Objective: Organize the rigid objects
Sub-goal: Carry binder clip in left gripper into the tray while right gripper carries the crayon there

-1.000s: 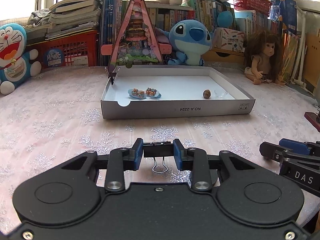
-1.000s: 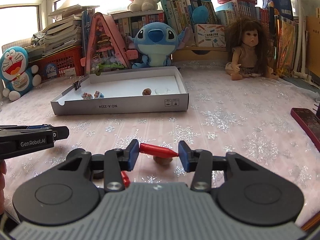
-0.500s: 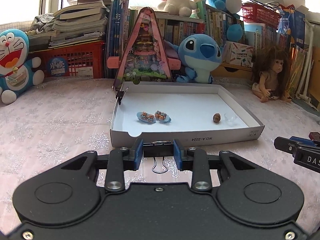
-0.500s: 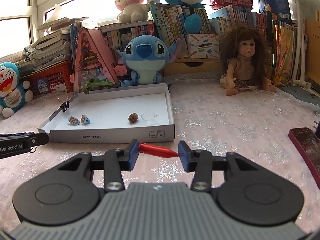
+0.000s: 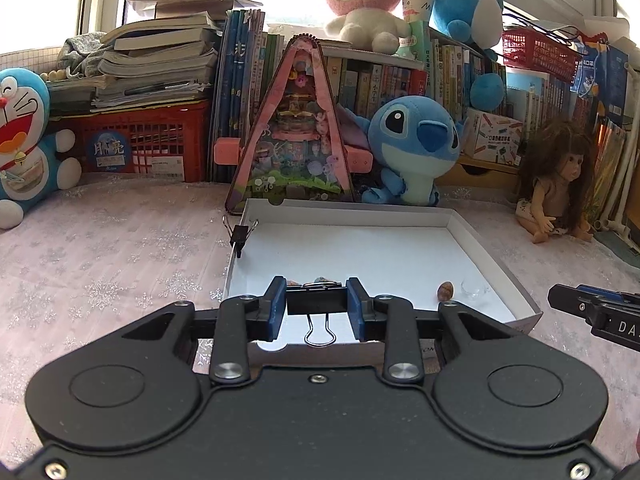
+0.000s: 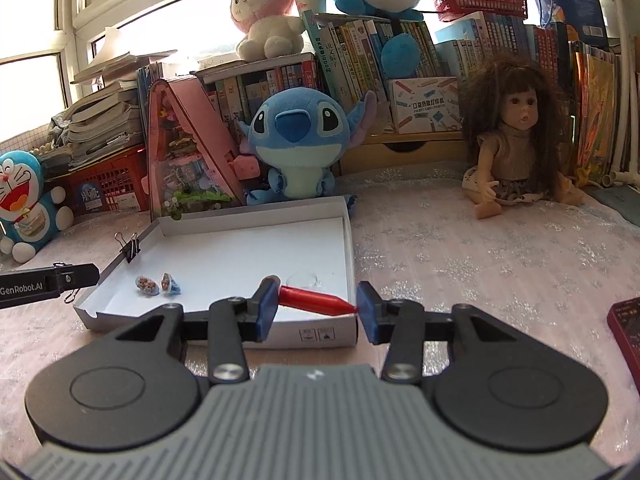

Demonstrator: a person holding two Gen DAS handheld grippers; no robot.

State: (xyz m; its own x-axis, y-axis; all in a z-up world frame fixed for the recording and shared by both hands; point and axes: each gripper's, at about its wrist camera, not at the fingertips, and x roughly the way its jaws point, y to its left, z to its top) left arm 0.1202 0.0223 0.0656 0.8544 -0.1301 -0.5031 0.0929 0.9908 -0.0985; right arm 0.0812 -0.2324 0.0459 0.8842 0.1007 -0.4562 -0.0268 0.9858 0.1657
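My left gripper [image 5: 316,305] is shut on a black binder clip [image 5: 316,302] and holds it over the front edge of the white shallow box [image 5: 496,256]. My right gripper [image 6: 317,307] is shut on a red pointed piece [image 6: 314,301] above the box's front right corner [image 6: 348,240]. Inside the box lie two small blue figurine dishes [image 6: 157,285], a brown nut-like piece [image 5: 445,291] and a clear small cup [image 5: 473,290]. Another binder clip [image 5: 240,235] is clipped on the box's left wall.
Behind the box stand a pink triangular dollhouse [image 5: 294,136], a Stitch plush [image 5: 416,148], a red crate [image 5: 148,146] and books. A doll [image 6: 516,140] sits at the right, a Doraemon plush [image 5: 20,144] at the left. A dark red flat object [image 6: 626,328] lies at the far right.
Both grippers have moved forward to the box with their loads still gripped. The left one now hovers over the front edge, the right one over the front right corner.
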